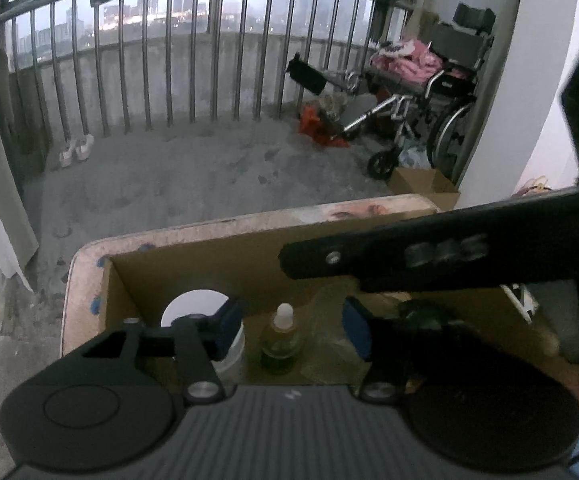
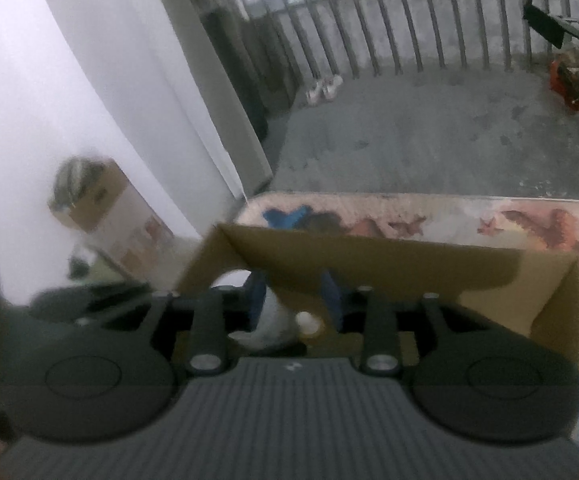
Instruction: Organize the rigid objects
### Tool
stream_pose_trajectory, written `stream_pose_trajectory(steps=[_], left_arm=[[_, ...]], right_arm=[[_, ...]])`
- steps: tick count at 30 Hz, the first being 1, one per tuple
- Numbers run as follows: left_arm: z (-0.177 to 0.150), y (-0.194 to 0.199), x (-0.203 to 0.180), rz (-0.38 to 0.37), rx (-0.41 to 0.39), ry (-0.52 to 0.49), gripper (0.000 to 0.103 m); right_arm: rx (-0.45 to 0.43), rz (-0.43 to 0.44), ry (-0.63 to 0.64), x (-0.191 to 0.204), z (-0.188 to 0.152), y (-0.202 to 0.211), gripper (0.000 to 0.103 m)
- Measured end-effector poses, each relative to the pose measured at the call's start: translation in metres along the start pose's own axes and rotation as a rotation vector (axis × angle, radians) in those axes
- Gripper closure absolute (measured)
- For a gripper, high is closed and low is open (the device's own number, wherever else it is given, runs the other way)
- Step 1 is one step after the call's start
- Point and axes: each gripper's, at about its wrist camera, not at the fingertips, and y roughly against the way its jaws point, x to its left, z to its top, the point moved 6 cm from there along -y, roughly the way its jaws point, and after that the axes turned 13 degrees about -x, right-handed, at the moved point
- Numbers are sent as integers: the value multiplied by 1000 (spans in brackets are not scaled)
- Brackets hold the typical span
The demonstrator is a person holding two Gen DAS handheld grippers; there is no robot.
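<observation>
I am holding my left gripper [image 1: 293, 326] spread over the box [image 1: 249, 264], bottle [image 1: 280, 340] standing free between the pads near its front wall. My right gripper [image 2: 295, 300] is standing part-spread, empty. The bottle is looking light, stiff, slippery; I am judging its body the best hold.

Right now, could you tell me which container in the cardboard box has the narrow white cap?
The small amber-green bottle, standing upright mid-box; the white round container to its left is wider and squat.

A worn bench [image 2: 449, 216] with faded animal prints stands on the balcony floor [image 1: 193, 176]; an open cardboard box [image 2: 369, 256] sits on it.
</observation>
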Motion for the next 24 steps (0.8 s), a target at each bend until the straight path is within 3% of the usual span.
stream_pose_trajectory(steps=[3,12,16,24], left_arm=[[2,10,-2,0,-4,0,44],[12,73,-8,6,-104,23,24],[10,107,-15,15,-146,32,15],[-15,156,-23,83,-146,24,4]], right_arm=[[-59,7,-19,6,5,28,58],[-193,6,-93,22,-3,122,43],[-254,-2,-100,32,-18,162,27],[-273,-66,-106,46,-70,206,18]])
